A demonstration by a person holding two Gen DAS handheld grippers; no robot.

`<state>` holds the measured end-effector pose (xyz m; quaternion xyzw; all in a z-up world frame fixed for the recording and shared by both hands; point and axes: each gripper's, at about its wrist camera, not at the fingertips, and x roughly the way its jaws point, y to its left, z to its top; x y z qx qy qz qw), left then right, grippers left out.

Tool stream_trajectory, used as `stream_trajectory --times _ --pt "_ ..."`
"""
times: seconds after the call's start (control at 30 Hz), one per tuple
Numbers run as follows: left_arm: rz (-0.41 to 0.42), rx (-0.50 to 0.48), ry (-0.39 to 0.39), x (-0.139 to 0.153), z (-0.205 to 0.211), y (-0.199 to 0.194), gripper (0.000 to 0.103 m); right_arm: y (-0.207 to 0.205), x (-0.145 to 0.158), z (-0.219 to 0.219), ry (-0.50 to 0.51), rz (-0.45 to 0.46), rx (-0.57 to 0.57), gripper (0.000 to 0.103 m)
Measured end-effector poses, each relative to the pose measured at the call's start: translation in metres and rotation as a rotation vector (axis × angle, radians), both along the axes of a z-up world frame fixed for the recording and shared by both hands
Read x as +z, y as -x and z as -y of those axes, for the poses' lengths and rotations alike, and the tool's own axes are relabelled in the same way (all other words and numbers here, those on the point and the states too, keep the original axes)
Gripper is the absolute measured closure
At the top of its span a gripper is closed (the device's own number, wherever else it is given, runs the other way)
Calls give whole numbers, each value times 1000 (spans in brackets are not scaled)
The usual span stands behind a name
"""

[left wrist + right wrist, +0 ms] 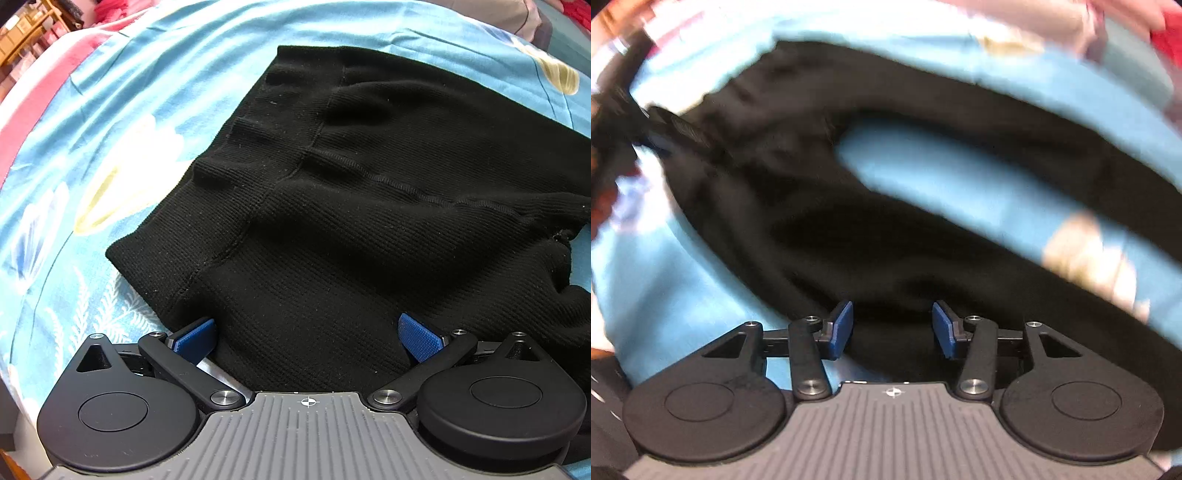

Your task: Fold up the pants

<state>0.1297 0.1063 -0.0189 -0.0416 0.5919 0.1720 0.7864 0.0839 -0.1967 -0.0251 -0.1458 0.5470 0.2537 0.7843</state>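
Black knit pants (351, 192) lie flat on a blue floral bedsheet (110, 147). In the left wrist view the waistband runs along the left and the seat seam crosses the middle. My left gripper (306, 338) is open, its blue pads (419, 338) wide apart over the near edge of the fabric. The right wrist view is blurred by motion. It shows the pants (849, 229) with two legs spread apart and sheet between them. My right gripper (892, 328) is open just above the cloth of the near leg.
The bedsheet (960, 177) shows between the legs. A red strip (37, 110) borders the sheet at the left. Wooden furniture (26, 33) stands beyond the bed at the far left. A grey cushion (517, 18) lies at the far right.
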Motion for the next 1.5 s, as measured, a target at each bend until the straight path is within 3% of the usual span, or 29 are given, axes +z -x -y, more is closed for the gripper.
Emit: stream_trajectory --times 0.13,0.37,0.57,0.77,1.0,1.33,1.5 --pt "-3 5 14 1 -3 0 0 16 2 10 -47 -16 -4 39" --pt "-5 18 58 18 -10 11 0 23 18 41 -143 -28 -131 41" --pt "38 94 151 39 -42 47 0 26 31 98 -235 -2 -336 43" --pt "58 296 355 25 -93 73 0 32 23 158 -303 -26 -576 54" --pt "157 333 456 20 -109 61 0 35 15 210 -392 -69 -829 54" --pt "210 369 538 18 -118 55 0 46 -5 288 -563 -70 -1192 54" --pt "184 365 502 18 -118 51 0 38 -22 307 -647 -73 -1274 56"
